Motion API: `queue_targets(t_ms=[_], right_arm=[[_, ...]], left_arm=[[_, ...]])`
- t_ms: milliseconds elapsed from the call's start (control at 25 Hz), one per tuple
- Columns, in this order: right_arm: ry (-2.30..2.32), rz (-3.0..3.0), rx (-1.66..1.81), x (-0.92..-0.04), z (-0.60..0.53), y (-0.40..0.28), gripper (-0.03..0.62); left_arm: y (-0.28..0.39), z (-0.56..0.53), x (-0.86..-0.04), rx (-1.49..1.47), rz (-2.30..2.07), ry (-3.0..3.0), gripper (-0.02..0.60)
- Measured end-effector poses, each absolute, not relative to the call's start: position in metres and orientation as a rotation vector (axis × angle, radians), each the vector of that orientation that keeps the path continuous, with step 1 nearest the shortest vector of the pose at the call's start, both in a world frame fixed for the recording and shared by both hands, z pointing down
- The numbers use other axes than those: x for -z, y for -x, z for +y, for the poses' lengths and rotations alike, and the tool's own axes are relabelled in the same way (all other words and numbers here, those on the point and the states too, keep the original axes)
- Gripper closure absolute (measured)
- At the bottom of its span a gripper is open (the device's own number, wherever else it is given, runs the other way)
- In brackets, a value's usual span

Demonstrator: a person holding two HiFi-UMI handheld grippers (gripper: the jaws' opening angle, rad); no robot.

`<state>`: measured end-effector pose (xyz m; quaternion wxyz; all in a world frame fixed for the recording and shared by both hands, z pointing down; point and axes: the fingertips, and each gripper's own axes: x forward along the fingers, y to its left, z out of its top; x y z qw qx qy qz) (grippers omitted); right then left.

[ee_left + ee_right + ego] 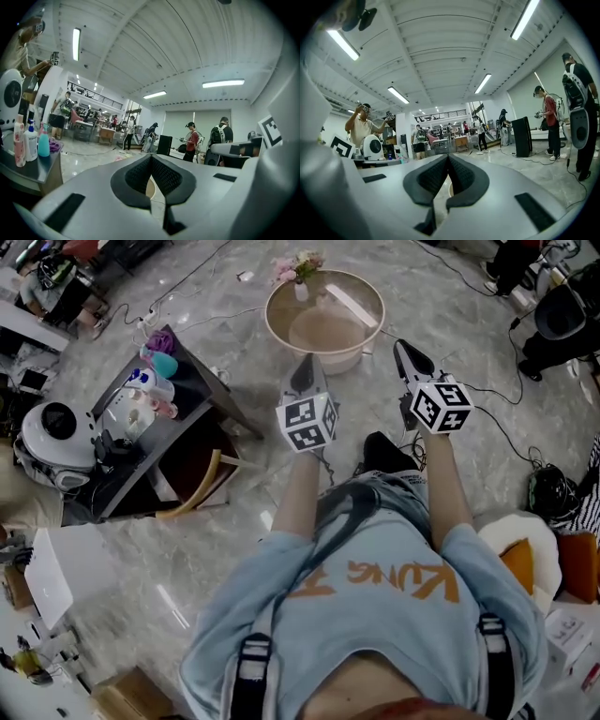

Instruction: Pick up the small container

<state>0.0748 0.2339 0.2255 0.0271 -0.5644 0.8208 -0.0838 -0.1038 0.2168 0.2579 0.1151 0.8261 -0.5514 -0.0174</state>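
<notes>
Grey plastic with black ribbed pads: our left gripper (306,367) and right gripper (408,351) are held out level just ahead of our light blue cotton shirt (281,634), each with its jaws pressed together on nothing. Left of them and a little farther stands a dark grey low table (192,395). On it is a cluster of small plastic bottles (155,381), teal, white and pink. We take the small container to be one of these, though we cannot tell which. It should be light, stiff and smooth, so slippery and easy to tip among its neighbours. We would grasp it across the middle of the body, below the cap. Beside the cluster sits a rounded white appliance (54,432). Farthest, a round beige basin-shaped table (272,320) carries a small vase of pink flowers (298,268).
</notes>
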Motion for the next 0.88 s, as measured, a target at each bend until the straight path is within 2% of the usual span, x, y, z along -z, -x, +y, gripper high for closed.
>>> queue_targets(t_ms=[320, 520, 880], right_arm=[[1.595, 2.552, 0.387, -0.233, 0.197, -0.054, 0.582], [1.534, 2.594, 0.400, -0.243, 0.168, -0.045, 0.582], [1.587, 2.576, 0.483, -0.279, 0.065, -0.099, 0.582]], left_arm=[[0.129, 0.197, -0.268, 0.070, -1.694, -2.335, 0.558], [0.114, 0.175, -0.285, 0.039, -1.674, -2.330, 0.558], [0.084, 0.080, -0.306, -0.070, -1.693, -2.285, 0.558]])
